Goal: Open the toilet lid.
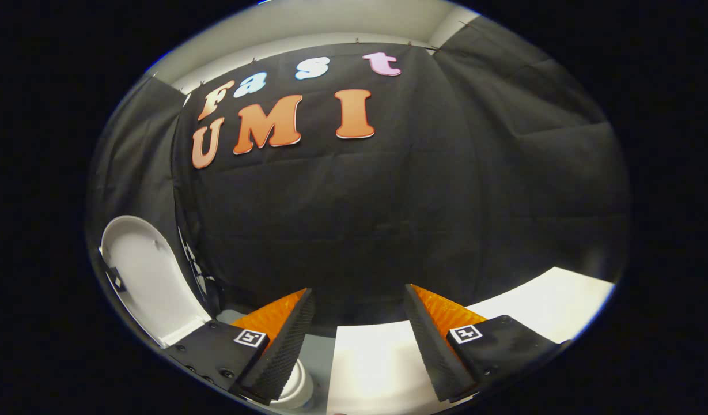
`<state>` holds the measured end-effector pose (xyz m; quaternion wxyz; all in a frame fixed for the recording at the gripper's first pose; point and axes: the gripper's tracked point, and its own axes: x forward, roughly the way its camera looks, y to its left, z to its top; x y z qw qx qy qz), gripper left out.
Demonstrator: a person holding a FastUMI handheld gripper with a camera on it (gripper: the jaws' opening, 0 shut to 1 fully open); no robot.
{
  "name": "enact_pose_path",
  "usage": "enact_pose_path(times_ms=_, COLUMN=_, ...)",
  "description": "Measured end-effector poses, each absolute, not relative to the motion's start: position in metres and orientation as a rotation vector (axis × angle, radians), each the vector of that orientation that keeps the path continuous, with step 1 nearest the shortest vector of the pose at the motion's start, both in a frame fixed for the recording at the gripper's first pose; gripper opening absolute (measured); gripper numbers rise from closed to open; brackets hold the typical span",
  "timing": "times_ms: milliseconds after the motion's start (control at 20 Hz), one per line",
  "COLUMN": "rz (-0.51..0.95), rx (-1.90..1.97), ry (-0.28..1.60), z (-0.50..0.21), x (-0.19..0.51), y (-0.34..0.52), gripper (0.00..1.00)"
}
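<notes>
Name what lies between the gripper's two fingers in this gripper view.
Nothing is held: the gripper is open, and its gap shows the black cloth wall and a white surface below. The raised toilet lid stands off beside one finger.

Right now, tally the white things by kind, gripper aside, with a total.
Raised white toilet lid, off beside the open gripper: 1
White surface beyond the fingers: 1
White round object under one finger, too hidden to name: 1
Total: 3
</notes>
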<state>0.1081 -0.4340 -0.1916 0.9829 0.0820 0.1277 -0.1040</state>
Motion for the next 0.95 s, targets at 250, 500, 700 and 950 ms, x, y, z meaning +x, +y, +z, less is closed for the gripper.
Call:
enact_pose_path(times_ms=250, rz=-0.201, rx=0.122, ry=0.234, z=-0.182, x=0.076, y=-0.416, gripper=0.99)
enact_pose_path(times_ms=500, rz=-0.187, rx=0.087, ry=0.223, z=-0.177, x=0.043, y=-0.408, gripper=0.98)
enact_pose_path(times_ms=700, rz=-0.191, rx=0.075, ry=0.178, z=-0.168, x=0.042, y=-0.408, gripper=0.99)
enact_pose_path(times_ms=950, rz=-0.189, rx=0.080, ry=0.183, z=-0.166, x=0.044, y=-0.410, gripper=0.99)
